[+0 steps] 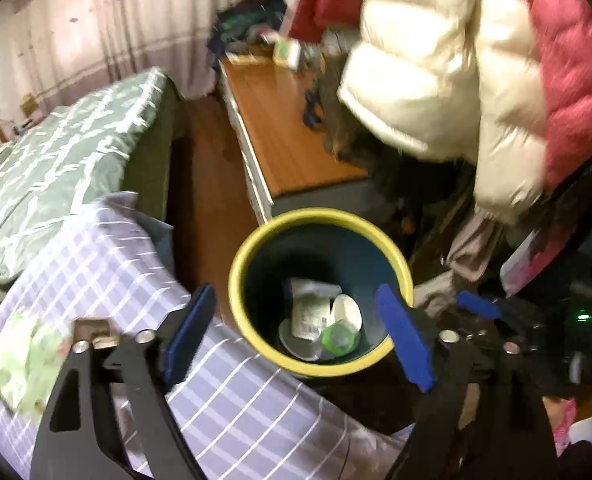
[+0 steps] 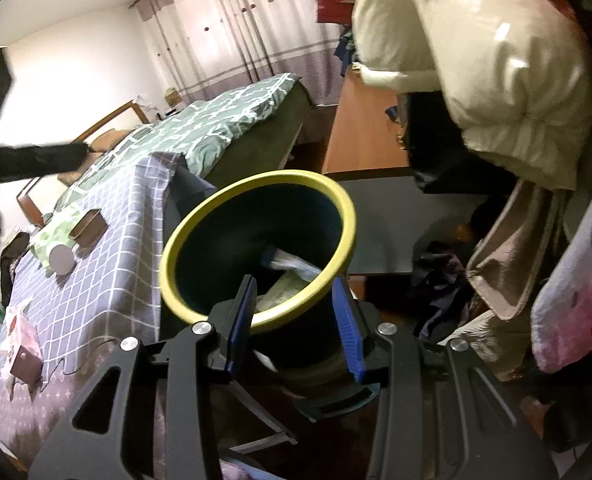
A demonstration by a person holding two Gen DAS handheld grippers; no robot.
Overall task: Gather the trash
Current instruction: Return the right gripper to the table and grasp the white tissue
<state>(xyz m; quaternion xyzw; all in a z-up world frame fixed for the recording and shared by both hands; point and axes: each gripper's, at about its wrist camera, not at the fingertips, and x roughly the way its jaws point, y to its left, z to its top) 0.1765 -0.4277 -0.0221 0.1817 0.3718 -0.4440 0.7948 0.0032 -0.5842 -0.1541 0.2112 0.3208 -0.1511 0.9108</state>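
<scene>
the round dark bin with a yellow rim (image 2: 256,248) sits tilted in the right gripper (image 2: 296,316), whose jaws are clenched on its near wall — one blue pad inside the rim, the other against the outside. seen from the left wrist view, the bin hangs just beside the right edge of the worktop under a lilac checked cloth (image 1: 108,264), with the bed in a green patterned quilt (image 1: 56,152) further off to the left.

the left gripper (image 1: 292,340) hovers above the bin mouth with its jaws released and wide, nothing between them. at the bottom of the bin lie a crumpled white paper packet (image 1: 307,312), a white lid-like disc (image 1: 347,312) and a small green plastic cap (image 1: 337,340).

the bin looks like thin, stiff plastic and light with so little in it, so a pinch on the wall should do, though the smooth rim could slip or swing under a one-sided grip. still on the cloth are a green-printed tissue pack (image 2: 54,232), a small brown box (image 2: 90,228) and a white round cup (image 2: 62,258) — all probably light and easily crushed, best taken across their narrow sides.
</scene>
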